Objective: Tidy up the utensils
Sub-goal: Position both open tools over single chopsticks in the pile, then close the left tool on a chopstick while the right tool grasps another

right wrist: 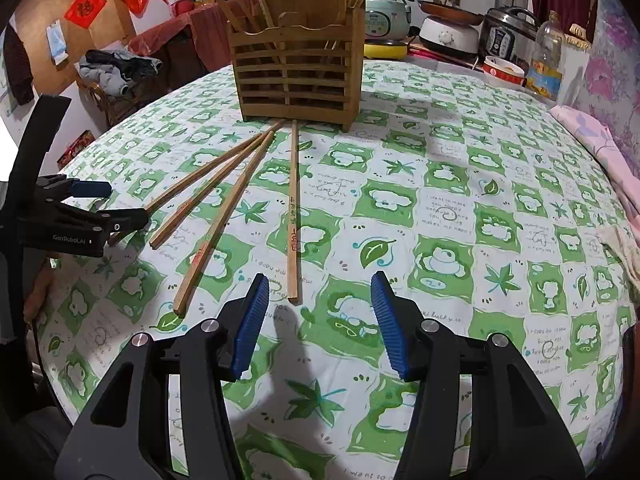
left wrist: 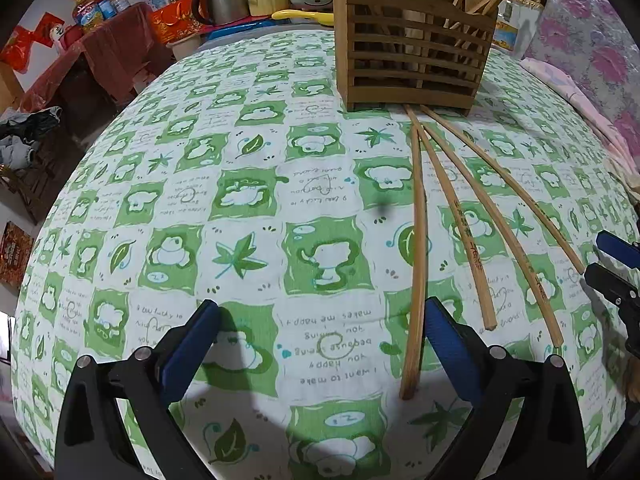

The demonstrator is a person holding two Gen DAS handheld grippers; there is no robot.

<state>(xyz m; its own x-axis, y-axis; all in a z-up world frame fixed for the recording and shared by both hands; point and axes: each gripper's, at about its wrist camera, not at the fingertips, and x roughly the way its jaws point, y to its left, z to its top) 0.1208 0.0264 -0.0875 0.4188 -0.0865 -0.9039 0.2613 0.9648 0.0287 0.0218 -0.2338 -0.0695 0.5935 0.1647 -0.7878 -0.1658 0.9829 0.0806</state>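
Nearest to me, my right gripper [right wrist: 316, 320] hangs over the green-and-white tablecloth [right wrist: 460, 208] with its blue pads apart and only cloth between them. The closest chopstick [right wrist: 294, 216] ends just beyond the left pad, not touching it. My left gripper [left wrist: 320, 344] also stands wide apart above the cloth; one chopstick [left wrist: 416, 264] has its near end lying inside the gap, close to the right-hand pad, but I see no pad pressing on it. Four loose chopsticks fan out on the cloth, their far tips converging at the foot of the slatted wooden utensil holder [right wrist: 298, 76]. The holder stands upright at the far middle, with more chopsticks [right wrist: 224, 4] standing in it. Beyond it, cookers and a kettle [left wrist: 224, 0] crowd the back.
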